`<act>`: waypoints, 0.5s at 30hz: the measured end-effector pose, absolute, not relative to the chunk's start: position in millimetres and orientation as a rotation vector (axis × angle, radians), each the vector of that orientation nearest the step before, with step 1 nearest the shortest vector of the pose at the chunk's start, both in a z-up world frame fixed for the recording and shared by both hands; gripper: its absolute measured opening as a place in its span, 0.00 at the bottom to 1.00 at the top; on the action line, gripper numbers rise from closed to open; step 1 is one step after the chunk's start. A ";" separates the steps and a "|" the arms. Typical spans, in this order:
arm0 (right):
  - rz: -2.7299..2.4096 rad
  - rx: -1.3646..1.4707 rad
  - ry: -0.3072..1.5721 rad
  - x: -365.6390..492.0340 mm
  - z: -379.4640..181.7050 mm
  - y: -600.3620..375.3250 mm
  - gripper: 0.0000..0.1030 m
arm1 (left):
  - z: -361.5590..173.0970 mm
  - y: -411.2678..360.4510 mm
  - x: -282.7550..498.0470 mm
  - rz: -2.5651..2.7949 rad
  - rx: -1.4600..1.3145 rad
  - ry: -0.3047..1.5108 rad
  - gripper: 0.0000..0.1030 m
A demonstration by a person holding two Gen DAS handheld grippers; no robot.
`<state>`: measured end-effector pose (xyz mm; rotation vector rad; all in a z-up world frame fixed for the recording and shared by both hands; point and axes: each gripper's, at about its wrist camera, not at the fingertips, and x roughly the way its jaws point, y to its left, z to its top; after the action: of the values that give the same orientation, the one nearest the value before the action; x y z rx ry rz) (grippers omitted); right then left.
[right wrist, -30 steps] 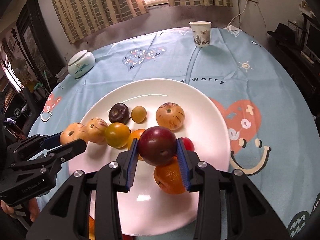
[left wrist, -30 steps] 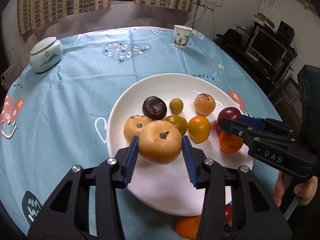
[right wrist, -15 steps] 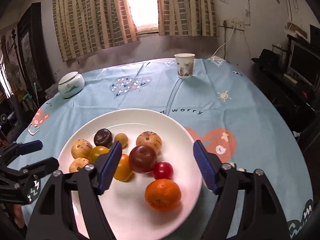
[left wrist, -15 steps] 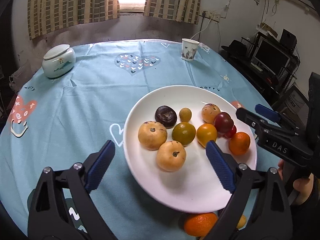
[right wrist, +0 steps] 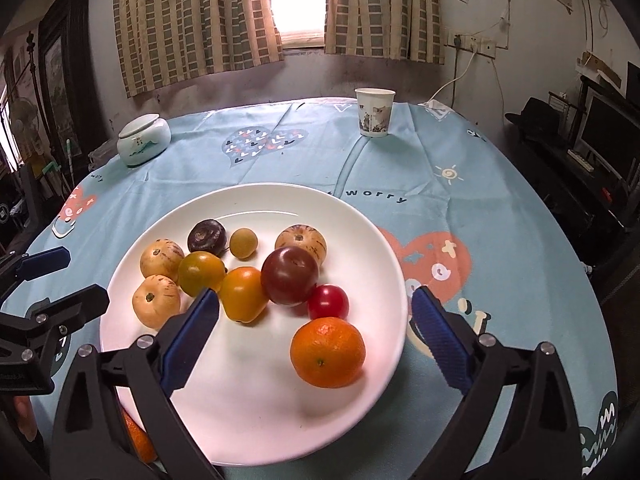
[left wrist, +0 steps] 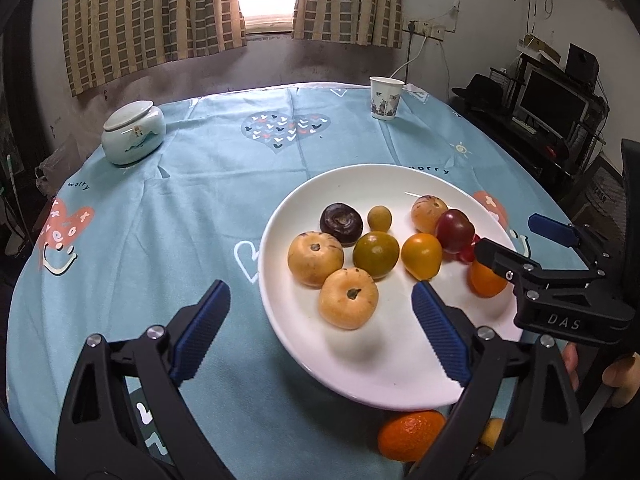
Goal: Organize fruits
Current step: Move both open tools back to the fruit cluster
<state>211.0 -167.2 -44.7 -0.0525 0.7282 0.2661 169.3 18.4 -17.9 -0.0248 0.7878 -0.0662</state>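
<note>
A white plate (left wrist: 384, 368) (right wrist: 256, 412) holds several fruits: tan melons (left wrist: 348, 298), a dark red plum (right wrist: 290, 275), a cherry tomato (right wrist: 328, 301), an orange (right wrist: 328, 352), a dark purple fruit (left wrist: 341, 223). My left gripper (left wrist: 320, 320) is open and empty, held above the plate's near left edge. My right gripper (right wrist: 316, 332) is open and empty above the plate's near side; it also shows in the left wrist view (left wrist: 520, 244). An orange (left wrist: 410, 434) and other fruit lie off the plate at the near edge.
A lidded ceramic jar (left wrist: 133, 132) stands at the far left and a paper cup (left wrist: 385, 97) at the far right of the blue-clothed round table (left wrist: 200, 208). Desks with monitors (left wrist: 554, 100) stand to the right.
Both grippers opened, releasing the tan melon and the dark plum onto the plate, then pulled back and up from the plate.
</note>
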 end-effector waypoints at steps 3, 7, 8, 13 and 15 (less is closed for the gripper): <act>0.270 -0.041 0.732 211.8 -46.1 -167.8 0.94 | -18.8 17.0 168.1 -0.067 -0.023 0.790 0.91; 0.281 -0.017 0.700 208.9 -44.2 -170.5 0.94 | -18.1 15.5 164.1 -0.067 -0.022 0.784 0.91; 0.283 -0.014 0.685 206.3 -42.9 -170.6 0.94 | -18.0 15.5 162.4 -0.065 -0.022 0.780 0.91; 0.270 -0.016 0.682 183.0 -32.3 -169.6 0.94 | -20.2 18.4 153.1 -0.050 -0.022 0.772 0.91; 0.297 -0.002 0.696 160.3 -25.7 -171.3 0.94 | -23.1 22.1 149.0 -0.047 -0.034 0.779 0.91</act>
<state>160.3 -171.3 -25.7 -0.0020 0.6964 0.2972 149.0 22.1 -23.1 -0.0340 0.7787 -0.0466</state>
